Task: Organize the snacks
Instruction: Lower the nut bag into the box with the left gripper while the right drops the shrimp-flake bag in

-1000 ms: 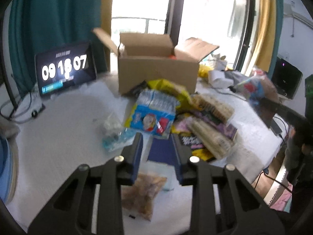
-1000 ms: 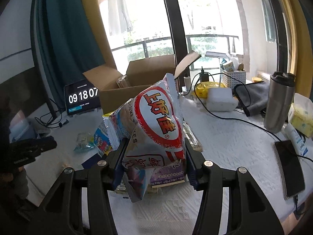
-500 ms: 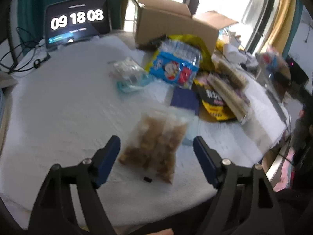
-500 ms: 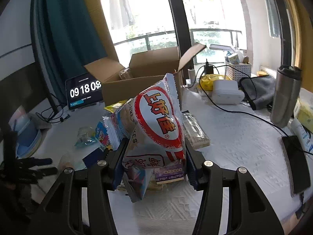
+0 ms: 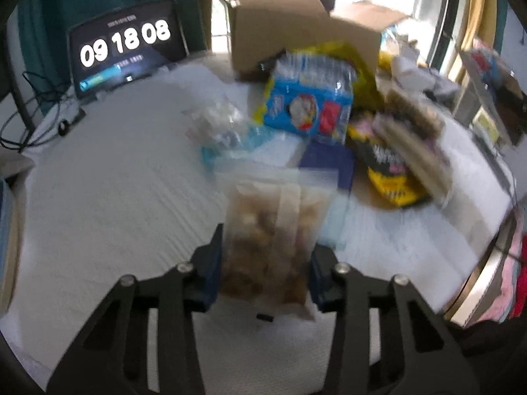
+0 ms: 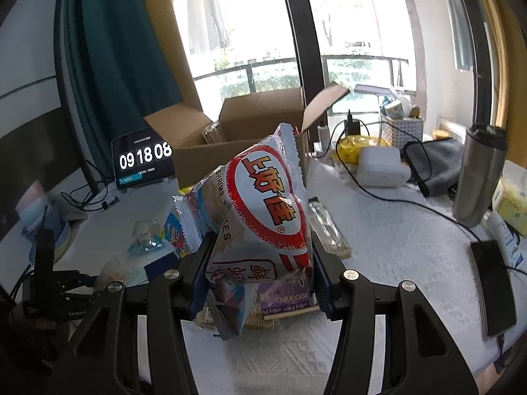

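Observation:
A clear bag of brown snacks [image 5: 273,230] lies on the white table between the fingers of my left gripper [image 5: 265,263]. Its jaws are closing and both pads touch the bag's sides. My right gripper [image 6: 260,263] is shut on a white and red shrimp chips bag [image 6: 266,204], held upright above the table. An open cardboard box [image 5: 296,23] stands at the back, also in the right wrist view [image 6: 230,151]. In front of it lie a blue snack pack [image 5: 309,105], a yellow and black bag [image 5: 388,171] and cracker packs [image 5: 415,151].
A tablet clock [image 5: 128,46] leans at the back left with cables beside it. A small clear bag [image 5: 217,125] and a navy box [image 5: 329,164] lie mid-table. A steel tumbler [image 6: 477,177], a phone [image 6: 494,283] and a white charger [image 6: 378,168] sit at the right.
My left gripper opened wide, sank over the bag of brown snacks, then closed in on its sides. The right gripper kept still with the chips bag.

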The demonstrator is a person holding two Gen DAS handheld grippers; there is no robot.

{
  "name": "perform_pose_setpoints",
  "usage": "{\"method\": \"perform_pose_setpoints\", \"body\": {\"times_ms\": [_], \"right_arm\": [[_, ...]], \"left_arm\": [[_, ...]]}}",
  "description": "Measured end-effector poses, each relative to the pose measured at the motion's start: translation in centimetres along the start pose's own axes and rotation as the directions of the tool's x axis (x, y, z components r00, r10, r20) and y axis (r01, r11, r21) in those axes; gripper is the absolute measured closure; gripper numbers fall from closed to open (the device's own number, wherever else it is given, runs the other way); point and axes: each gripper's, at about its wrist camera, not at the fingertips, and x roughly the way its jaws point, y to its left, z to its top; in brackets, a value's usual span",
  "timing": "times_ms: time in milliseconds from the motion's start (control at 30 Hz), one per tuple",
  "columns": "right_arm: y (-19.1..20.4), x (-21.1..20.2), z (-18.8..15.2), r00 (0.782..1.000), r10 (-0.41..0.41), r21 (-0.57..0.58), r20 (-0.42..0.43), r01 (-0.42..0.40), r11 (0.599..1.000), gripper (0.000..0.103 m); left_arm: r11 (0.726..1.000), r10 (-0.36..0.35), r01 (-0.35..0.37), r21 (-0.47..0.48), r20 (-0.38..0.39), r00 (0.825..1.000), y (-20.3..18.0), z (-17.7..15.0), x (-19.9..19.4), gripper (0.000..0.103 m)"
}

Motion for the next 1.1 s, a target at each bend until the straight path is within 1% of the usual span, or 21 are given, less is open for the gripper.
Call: {"method": "perform_pose_setpoints", "body": {"times_ms": [200, 333, 433, 533, 600, 700, 767, 800, 900, 1033, 1067, 1100], "right_arm": [[0.2, 0.1, 1.5, 0.999, 0.022, -0.022, 0.028, -0.021, 1.000, 0.048], [0.4, 0.8, 2.7, 0.999, 0.032, -0.043, 0.040, -0.030, 0.999, 0.048], [0.6, 1.0, 3.7, 0.998, 0.035, -0.065, 0.054, -0.032, 0.997, 0.048], [0.7, 1.3, 4.8, 0.997, 0.037, -0.092, 0.072, -0.030, 0.995, 0.048], [0.8, 1.5, 5.6, 0.994, 0.035, -0.110, 0.099, -0.024, 0.994, 0.048], [0.8, 2.2, 7.0, 0.993, 0.032, -0.129, 0.117, -0.016, 0.991, 0.048], [0.6, 2.7, 8.1, 0.992, 0.028, -0.135, 0.127, -0.010, 0.991, 0.048], [0.4, 3.0, 8.6, 0.991, 0.028, -0.133, 0.130, -0.010, 0.991, 0.048], [-0.3, 4.3, 10.2, 0.990, 0.037, -0.118, 0.139, -0.020, 0.993, 0.048], [-1.1, 6.4, 12.8, 0.989, 0.032, -0.085, 0.141, -0.020, 0.996, 0.048], [-1.1, 7.0, 13.4, 0.989, 0.027, -0.083, 0.143, -0.015, 0.996, 0.048], [-1.1, 7.5, 13.9, 0.989, 0.021, -0.085, 0.145, -0.009, 0.996, 0.048]], "left_arm": [[1.000, -0.002, 0.003, -0.006, 0.109, 0.994, -0.3, 3.1, -3.4, 0.063], [1.000, 0.004, -0.001, -0.014, 0.194, 0.981, -0.5, 5.6, -5.2, 0.063], [1.000, -0.021, 0.025, -0.013, 0.243, 0.970, -0.6, 7.5, -6.2, 0.063], [0.999, -0.045, 0.049, -0.008, 0.272, 0.961, -0.7, 9.2, -6.6, 0.063], [0.998, -0.052, 0.056, -0.006, 0.298, 0.953, -0.8, 10.7, -6.7, 0.063], [0.998, -0.064, 0.070, -0.005, 0.329, 0.942, -0.8, 12.8, -6.7, 0.063], [0.998, -0.053, 0.057, -0.001, 0.349, 0.936, -0.9, 13.9, -6.7, 0.063], [0.999, -0.046, 0.048, 0.003, 0.359, 0.932, -1.0, 14.5, -6.8, 0.063], [1.000, -0.025, 0.021, 0.016, 0.406, 0.913, -1.5, 16.8, -7.1, 0.063], [0.999, -0.039, 0.039, 0.009, 0.440, 0.897, -1.3, 19.8, -6.8, 0.063], [0.999, -0.036, 0.035, 0.011, 0.448, 0.893, -1.3, 20.6, -6.6, 0.063], [0.999, -0.033, 0.032, 0.009, 0.462, 0.886, -1.1, 21.6, -6.4, 0.063]]}}
